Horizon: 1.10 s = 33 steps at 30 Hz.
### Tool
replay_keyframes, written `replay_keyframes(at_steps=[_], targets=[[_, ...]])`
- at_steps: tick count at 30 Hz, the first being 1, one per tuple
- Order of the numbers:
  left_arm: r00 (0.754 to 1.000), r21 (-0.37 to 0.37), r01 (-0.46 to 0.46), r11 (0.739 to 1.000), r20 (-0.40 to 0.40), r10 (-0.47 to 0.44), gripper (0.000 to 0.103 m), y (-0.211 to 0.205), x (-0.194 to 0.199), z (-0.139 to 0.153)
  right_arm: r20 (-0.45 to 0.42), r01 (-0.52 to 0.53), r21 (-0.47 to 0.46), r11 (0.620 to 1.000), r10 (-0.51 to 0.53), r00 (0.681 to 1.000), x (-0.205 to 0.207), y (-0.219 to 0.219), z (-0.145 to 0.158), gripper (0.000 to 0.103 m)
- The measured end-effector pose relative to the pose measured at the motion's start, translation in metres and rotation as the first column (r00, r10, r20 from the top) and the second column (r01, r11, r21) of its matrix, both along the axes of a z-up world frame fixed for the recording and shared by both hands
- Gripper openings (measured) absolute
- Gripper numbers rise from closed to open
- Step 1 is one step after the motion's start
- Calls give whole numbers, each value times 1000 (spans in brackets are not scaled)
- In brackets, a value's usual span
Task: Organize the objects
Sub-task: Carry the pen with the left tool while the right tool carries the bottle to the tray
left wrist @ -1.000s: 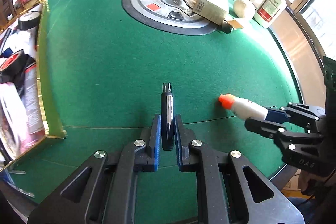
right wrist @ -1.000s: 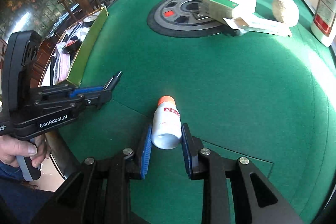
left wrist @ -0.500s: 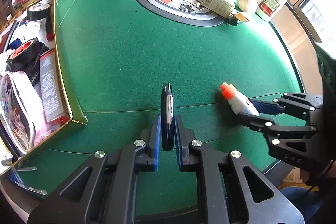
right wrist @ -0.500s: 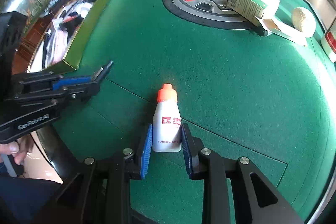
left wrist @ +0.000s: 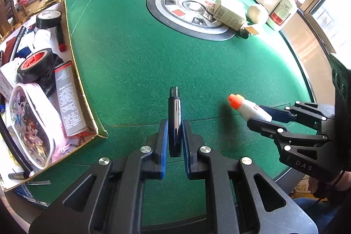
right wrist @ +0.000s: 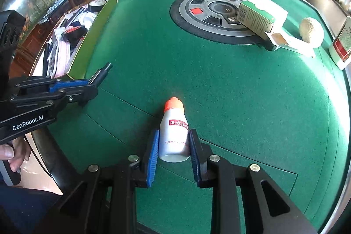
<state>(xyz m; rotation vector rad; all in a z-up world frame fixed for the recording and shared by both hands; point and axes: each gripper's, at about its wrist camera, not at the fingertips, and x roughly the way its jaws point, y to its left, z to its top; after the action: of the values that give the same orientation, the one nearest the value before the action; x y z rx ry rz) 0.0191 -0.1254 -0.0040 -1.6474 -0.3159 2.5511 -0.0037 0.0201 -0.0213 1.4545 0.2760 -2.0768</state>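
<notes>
My left gripper point(left wrist: 174, 124) is shut on a black pen barrel point(left wrist: 174, 115) with a threaded tip, held above the green felt table point(left wrist: 131, 54). In the right wrist view that gripper point(right wrist: 92, 83) shows at the left with the pen barrel point(right wrist: 103, 72) sticking out. My right gripper point(right wrist: 172, 135) is shut on a small white bottle point(right wrist: 174, 135) with an orange cap and a red label. From the left wrist view, the right gripper point(left wrist: 261, 115) holds the bottle point(left wrist: 248, 108) at the right. An open cardboard box point(left wrist: 72, 54) lies at the left.
The box holds tape rolls point(left wrist: 35, 64), a pink pencil case point(left wrist: 30, 124) and other items. A round control panel point(left wrist: 190, 12) sits mid-table with a white and green carton point(right wrist: 258, 15) on it. Beside it lie a pale ball point(right wrist: 312, 32) and a large white bottle point(left wrist: 283, 12).
Both grippers have drawn back toward the near side with their loads. The cardboard box has come further into the left wrist view.
</notes>
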Motion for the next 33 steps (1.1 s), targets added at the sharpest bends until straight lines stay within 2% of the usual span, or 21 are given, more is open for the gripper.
replay_keyframes(at_steps=[9,18,33], targets=[[998,17,-36,999,-55,37,11,-26,13,20,-45,-13,-32,999,11,999,-2,-21,21,26],[990,46,-100,994,-96,104,11,-68,37,38,-65,-45,-58,997,41,997,5,-57,39,26],[963,58,-242,968,-104,247,11,-164,84,45,-96,-154,-154,976,140,985,11,-164,63,26]])
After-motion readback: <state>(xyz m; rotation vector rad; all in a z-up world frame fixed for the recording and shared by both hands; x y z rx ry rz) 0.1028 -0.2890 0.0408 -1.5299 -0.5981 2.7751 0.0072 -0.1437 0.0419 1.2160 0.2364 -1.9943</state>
